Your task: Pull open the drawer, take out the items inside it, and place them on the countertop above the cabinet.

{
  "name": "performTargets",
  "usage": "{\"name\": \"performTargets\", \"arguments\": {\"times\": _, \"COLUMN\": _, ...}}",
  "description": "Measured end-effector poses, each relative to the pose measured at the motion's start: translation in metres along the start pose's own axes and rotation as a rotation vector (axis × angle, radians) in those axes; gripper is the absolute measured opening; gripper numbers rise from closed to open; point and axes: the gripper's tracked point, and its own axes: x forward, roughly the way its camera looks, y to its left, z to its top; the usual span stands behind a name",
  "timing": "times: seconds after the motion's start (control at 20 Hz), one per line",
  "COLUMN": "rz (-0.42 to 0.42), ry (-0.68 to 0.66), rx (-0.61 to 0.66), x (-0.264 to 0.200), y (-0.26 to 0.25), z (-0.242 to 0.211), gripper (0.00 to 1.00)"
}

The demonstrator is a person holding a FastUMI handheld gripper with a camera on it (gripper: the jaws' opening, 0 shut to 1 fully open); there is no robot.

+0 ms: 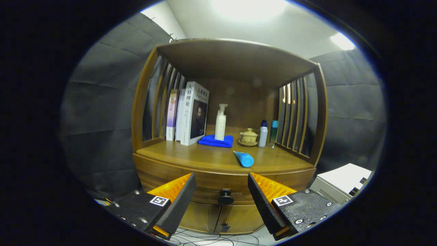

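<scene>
Wooden drawer point(225, 186) shut under the desk point(191, 158), its dark round knob point(225, 197) between the spread fingers of the hand-held gripper point(222, 194)
Left to right on the desk: upright books point(189, 114), a white pump bottle point(221, 123) on a folded blue cloth point(215, 140), a blue tube point(243, 159) lying near the front edge, a small lidded cup point(248, 136), two slim bottles point(268, 133). Fingers stand wide apart, holding nothing. The knob looks small, hard and probably smooth, so pinch it squarely across its stem and pull straight out; the drawer front is stiff and likely slides with some drag. Its contents are hidden
</scene>
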Motion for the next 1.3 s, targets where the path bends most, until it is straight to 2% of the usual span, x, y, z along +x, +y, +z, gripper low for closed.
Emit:
{"name": "performTargets", "arguments": {"times": 0.25, "rz": -0.020, "ry": -0.080, "rx": 0.066, "x": -0.047, "y": -0.007, "z": 0.022, "gripper": 0.95}}
{"name": "performTargets", "arguments": {"times": 0.5, "rz": -0.024, "ry": -0.111, "rx": 0.064, "x": -0.079, "y": -0.008, "z": 0.020, "gripper": 0.95}}
{"name": "performTargets", "arguments": {"times": 1.3, "rz": 0.012, "ry": -0.078, "rx": 0.027, "x": -0.083, "y": 0.018, "z": -0.016, "gripper": 0.95}}
